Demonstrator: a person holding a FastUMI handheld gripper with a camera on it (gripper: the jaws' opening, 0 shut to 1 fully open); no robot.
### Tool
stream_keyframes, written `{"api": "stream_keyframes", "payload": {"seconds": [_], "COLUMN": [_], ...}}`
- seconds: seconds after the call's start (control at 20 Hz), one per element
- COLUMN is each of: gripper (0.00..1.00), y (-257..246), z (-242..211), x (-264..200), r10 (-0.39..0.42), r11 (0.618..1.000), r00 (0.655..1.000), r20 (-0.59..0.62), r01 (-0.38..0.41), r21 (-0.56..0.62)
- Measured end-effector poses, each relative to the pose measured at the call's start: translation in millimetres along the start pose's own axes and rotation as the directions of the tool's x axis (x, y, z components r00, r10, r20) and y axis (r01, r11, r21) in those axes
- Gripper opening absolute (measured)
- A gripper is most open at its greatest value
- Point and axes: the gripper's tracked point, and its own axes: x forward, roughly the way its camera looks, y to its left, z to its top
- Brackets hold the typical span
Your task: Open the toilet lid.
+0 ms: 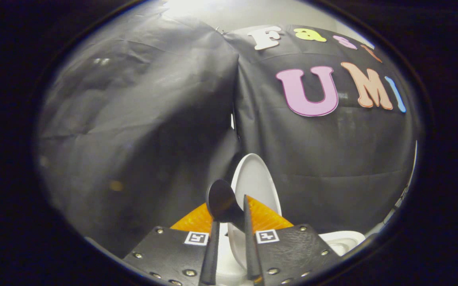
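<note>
White and glossy, the toilet lid [255, 180] stood raised, nearly upright, just ahead of the gripper [231, 222] and rising beyond its fingertips. A dark rounded knob or handle [221, 200] sat at the fingertips, in front of the lid's lower part; its stem ran back between the two fingers [212, 250]. The fingers were drawn close together with only a narrow gap, seemingly clenched on that dark handle, though the exact contact was hard to make out. A curved piece of the white toilet rim [342, 240] showed low down, to the right of the fingers. Behind the lid hung the booth's wall [141, 131] of wrinkled black cloth, with a vertical seam directly above the lid.
</note>
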Motion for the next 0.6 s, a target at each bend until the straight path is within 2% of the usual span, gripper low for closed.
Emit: {"api": "stream_keyframes", "payload": {"seconds": [0.1, 0.35, 0.6], "gripper": [0.49, 0.99, 0.99], "y": [3.6, -2.7, -9.9], "z": [7.9, 55.0, 87.9], "x": [-3.1, -28.3, -60.0], "r10": [0.013, -0.002, 0.011], "r11": [1.0, 1.0, 0.996], "r00": [1.0, 0.99, 0.983], "r20": [0.006, 0.144, 0.185], "r01": [-0.013, 0.006, 0.006], "r21": [-0.023, -0.03, -0.092]}}
